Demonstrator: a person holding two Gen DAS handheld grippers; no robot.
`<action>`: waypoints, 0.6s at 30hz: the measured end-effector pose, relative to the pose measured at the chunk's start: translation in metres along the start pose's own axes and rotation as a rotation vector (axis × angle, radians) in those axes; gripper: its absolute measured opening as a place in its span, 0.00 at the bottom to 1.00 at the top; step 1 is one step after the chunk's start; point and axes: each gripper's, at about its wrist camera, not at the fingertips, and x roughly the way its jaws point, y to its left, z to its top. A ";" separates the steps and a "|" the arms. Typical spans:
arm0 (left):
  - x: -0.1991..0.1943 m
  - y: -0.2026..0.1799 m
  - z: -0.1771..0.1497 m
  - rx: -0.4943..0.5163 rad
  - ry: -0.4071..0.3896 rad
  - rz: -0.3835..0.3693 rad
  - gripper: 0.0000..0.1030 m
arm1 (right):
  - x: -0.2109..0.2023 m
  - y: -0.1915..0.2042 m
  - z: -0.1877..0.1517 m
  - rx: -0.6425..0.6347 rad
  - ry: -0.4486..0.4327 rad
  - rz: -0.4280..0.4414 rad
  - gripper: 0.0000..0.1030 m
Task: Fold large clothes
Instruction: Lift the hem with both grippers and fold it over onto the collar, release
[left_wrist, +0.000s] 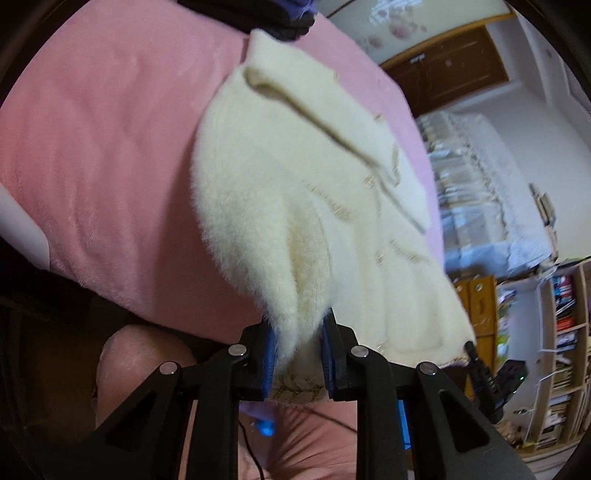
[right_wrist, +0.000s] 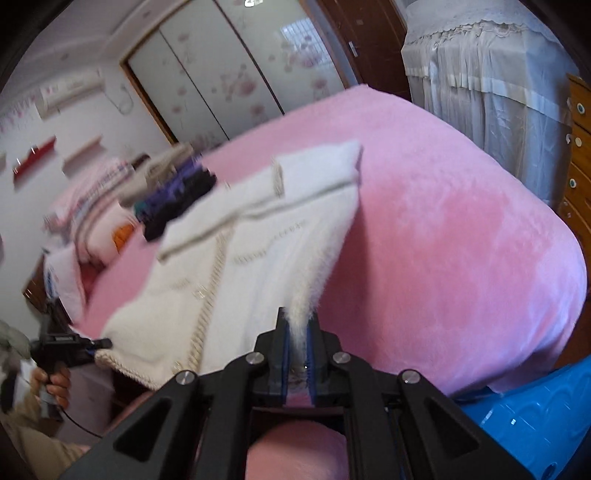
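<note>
Left wrist view: the left gripper (left_wrist: 297, 354) is clamped on the hem of a fluffy cream cardigan (left_wrist: 295, 184), lifting it off the pink bed (left_wrist: 110, 147), probably to fold it over

Right wrist view: the right gripper (right_wrist: 297, 354) pinches the other hem corner; motion blur hides the far sleeves

A home bedroom: bed under a pink plush blanket (right_wrist: 443, 240), floral sliding wardrobe doors (right_wrist: 229, 74) upper centre, wall air conditioner (right_wrist: 70, 90) upper left, crowded bookshelf (left_wrist: 561, 350) lower right.
</note>
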 end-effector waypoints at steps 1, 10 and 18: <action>-0.005 -0.007 0.003 0.005 -0.020 -0.013 0.18 | 0.000 0.005 0.006 0.003 -0.010 0.018 0.06; -0.009 -0.023 0.033 -0.015 -0.078 -0.059 0.18 | 0.007 0.011 0.037 0.093 -0.062 0.070 0.06; -0.010 -0.055 0.102 -0.041 -0.144 -0.105 0.18 | 0.024 0.030 0.087 0.117 -0.107 0.064 0.06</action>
